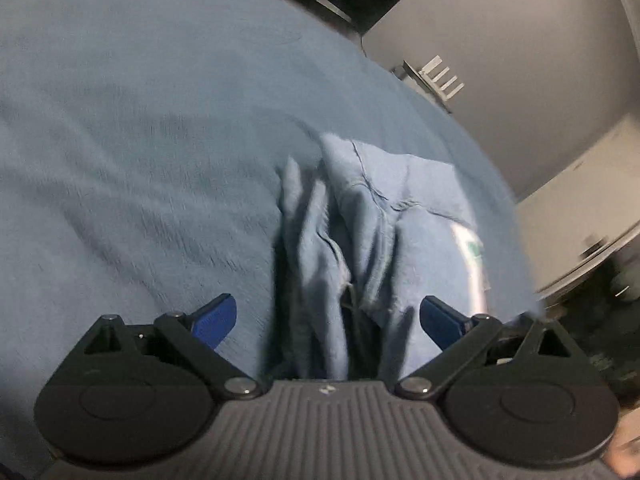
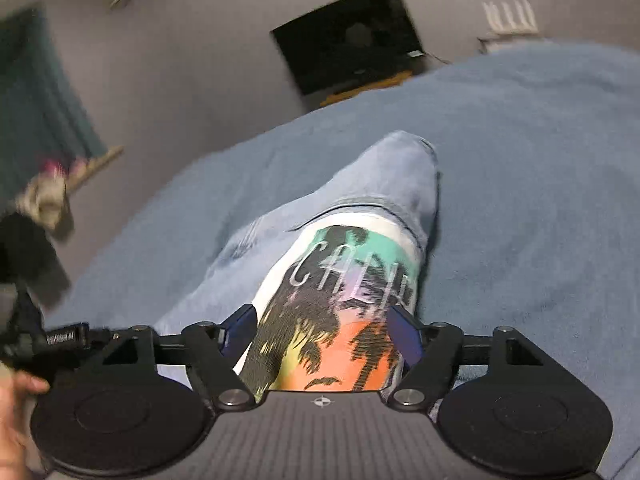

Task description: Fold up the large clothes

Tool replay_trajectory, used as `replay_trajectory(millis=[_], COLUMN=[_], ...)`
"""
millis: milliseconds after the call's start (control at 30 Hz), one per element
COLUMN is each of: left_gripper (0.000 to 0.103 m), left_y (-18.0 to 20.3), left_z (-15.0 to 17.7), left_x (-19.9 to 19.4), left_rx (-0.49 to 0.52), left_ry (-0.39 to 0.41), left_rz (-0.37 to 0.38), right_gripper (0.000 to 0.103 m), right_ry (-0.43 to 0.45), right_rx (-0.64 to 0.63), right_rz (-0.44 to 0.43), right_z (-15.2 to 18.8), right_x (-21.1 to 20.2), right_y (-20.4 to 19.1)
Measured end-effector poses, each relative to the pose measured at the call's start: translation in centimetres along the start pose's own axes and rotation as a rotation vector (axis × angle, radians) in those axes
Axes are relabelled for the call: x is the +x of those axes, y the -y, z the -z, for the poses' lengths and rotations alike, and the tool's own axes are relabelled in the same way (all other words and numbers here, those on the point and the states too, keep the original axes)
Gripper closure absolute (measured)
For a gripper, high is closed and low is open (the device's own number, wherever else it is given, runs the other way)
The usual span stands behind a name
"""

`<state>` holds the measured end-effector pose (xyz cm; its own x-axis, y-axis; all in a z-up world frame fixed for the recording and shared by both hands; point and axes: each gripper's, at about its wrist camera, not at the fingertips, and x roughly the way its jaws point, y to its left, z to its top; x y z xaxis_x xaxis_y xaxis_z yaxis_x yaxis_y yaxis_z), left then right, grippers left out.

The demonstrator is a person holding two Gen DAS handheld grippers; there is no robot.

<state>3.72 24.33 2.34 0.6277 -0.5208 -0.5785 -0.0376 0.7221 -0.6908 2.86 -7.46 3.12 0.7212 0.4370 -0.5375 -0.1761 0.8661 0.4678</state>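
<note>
A light blue T-shirt (image 1: 372,208) lies bunched in long folds on a blue bedspread (image 1: 140,140). My left gripper (image 1: 328,322) hovers over its near end with the blue pads (image 1: 214,322) far apart and touching no cloth, so it is open. In the right wrist view the same shirt (image 2: 384,176) runs as a ridge towards the camera, its colourful palm-tree print (image 2: 340,320) facing up. My right gripper (image 2: 323,334) straddles the printed part. Its jaws stand wide with the cloth filling the gap, and I see no pinch.
The bedspread (image 2: 540,200) fills most of both views. Beyond the bed's far edge are a grey wall, a black screen (image 2: 348,36) and a white router (image 2: 508,20). A teal curtain (image 2: 40,100) hangs at the left. A hand (image 2: 16,396) on black gear shows at the lower left.
</note>
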Motion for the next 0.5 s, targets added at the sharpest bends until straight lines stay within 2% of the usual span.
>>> replay_trajectory(millis=[67,200,333,500], left_gripper=[0.005,0.005,0.004,0.004], left_y=[-0.4,0.0,-1.5,-2.5], left_z=[-0.1,0.7,1.1,1.9], left_x=[0.4,1.8,2.0,2.2], left_rx=[-0.027,0.064,-0.060,-0.088], left_ry=[-0.056,-0.168,-0.264,-0.324], left_rz=[0.031,-0.011,0.057,0.117], right_gripper=[0.028,0.027,0.027,0.027], right_ry=[-0.039,-0.078,-0.088,-0.085], right_rx=[0.066,0.143,0.165,0.172], right_rz=[-0.015,-0.017,-0.039,-0.059], right_z=[0.2,1.1,1.2,1.2], right_x=[0.3,0.9,1.1,1.2], right_y=[1.2,3.1,3.5,3.5])
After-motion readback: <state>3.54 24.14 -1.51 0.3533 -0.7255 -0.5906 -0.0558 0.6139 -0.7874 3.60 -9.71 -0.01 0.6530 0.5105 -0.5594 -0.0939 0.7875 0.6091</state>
